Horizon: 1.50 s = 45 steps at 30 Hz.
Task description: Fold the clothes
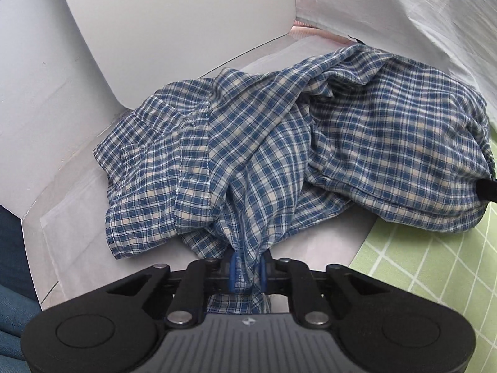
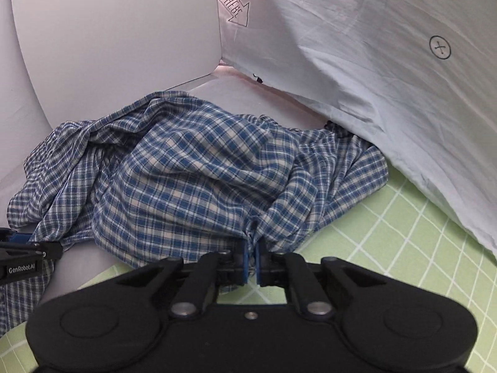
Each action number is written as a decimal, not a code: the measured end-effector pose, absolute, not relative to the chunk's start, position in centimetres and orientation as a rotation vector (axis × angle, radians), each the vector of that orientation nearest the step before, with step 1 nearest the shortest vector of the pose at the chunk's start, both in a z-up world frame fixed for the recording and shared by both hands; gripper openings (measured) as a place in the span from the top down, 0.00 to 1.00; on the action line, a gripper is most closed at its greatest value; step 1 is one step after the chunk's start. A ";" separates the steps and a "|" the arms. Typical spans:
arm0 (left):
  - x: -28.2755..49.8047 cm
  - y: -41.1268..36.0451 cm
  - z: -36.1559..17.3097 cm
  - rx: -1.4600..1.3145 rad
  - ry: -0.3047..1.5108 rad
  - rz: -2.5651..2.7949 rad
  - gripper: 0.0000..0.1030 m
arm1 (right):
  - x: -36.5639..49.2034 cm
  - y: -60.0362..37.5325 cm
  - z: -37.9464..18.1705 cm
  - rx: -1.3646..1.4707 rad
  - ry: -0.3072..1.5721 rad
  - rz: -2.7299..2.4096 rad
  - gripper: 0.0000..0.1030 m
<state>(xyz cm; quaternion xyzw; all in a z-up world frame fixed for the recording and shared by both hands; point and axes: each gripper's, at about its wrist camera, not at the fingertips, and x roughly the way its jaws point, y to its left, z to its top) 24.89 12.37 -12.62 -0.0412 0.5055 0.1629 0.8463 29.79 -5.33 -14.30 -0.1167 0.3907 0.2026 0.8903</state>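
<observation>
A crumpled blue and cream plaid shirt lies in a heap on the work surface, seen again in the right wrist view as the same shirt. My left gripper is shut on a bunched edge of the cloth at the near side, the fabric running between its blue pads. My right gripper is shut on another pinch of the shirt's near hem. The left gripper's tip shows at the left edge of the right wrist view, cloth trailing from it. A black tip of the right gripper peeks in at the right edge.
A white board folds up as a wall on the left and back. A pale sheet with a circled cross hangs on the right. A green grid mat covers the near right. Blue cloth lies at the far left.
</observation>
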 end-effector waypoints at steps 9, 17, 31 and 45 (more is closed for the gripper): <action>19.0 9.8 -5.7 -0.091 0.876 0.322 0.91 | 23.0 -12.3 -10.0 -0.199 0.691 0.283 0.98; 12.0 3.8 0.0 -0.089 0.753 0.190 0.92 | 13.9 -23.6 -6.0 -0.059 0.618 0.085 0.98; 4.3 -15.1 2.1 -0.019 0.856 -0.237 0.87 | -3.9 -48.1 -4.1 0.039 0.699 -0.457 0.97; 2.0 -11.8 1.9 -0.143 0.874 -0.040 0.54 | -4.2 -48.2 -1.7 -0.011 0.655 -0.441 0.42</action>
